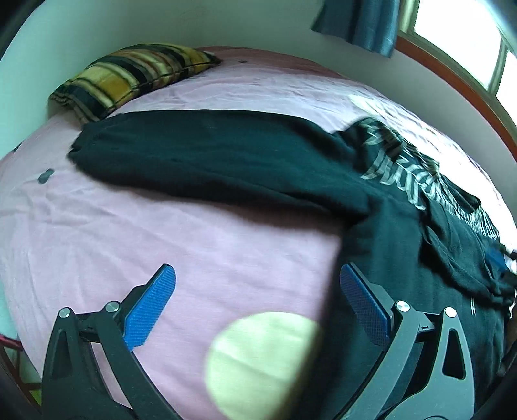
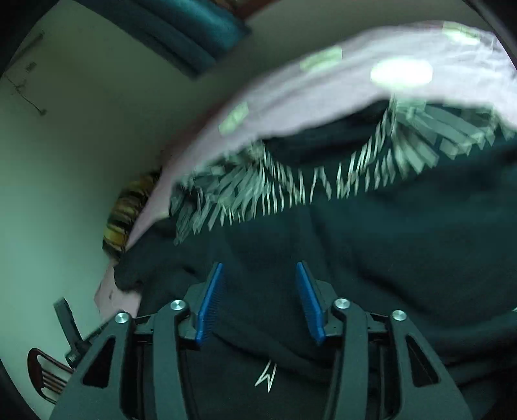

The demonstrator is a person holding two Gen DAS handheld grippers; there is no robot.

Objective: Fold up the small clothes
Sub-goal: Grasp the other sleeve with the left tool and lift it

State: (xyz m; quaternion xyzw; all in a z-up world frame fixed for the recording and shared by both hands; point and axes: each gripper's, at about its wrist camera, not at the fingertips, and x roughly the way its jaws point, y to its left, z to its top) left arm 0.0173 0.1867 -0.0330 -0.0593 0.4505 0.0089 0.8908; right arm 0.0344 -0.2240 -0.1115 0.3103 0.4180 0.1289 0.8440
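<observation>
Bed with pale pink crumpled cotton sheet (image 1: pixel 135 226): fills most of the left wrist view; a pale yellow-green round patch (image 1: pixel 258 362) on the sheet sits at 6 o'clock, between the left claw's fingers.

Black long-sleeved sweatshirt with grey-white printed lettering (image 1: pixel 381 210): lies flat on the sheet, body at 3 to 4 o'clock, one sleeve stretched out toward 10 o'clock, cuff near the pillow. In the right wrist view the same garment (image 2: pixel 371 258) covers the centre and lower half, lettering blurred and unreadable, pink sheet showing at 12 to 1 o'clock.

Yellow-and-black plaid fabric pillow (image 1: pixel 129 77): at 11 o'clock, on the far edge of the bed against the wall.

Blue-green curtain (image 1: pixel 358 22): at 1 o'clock, beside a bright wood-framed window (image 1: pixel 458 48).

Left gripper (image 1: pixel 257 284): blue-padded fingers spread wide, released, over bare sheet; the right-side finger is at the sweatshirt's edge.

Right gripper (image 2: pixel 259 284): fingers partly apart, holding nothing, directly over the black fabric; contact cannot be told.
</observation>
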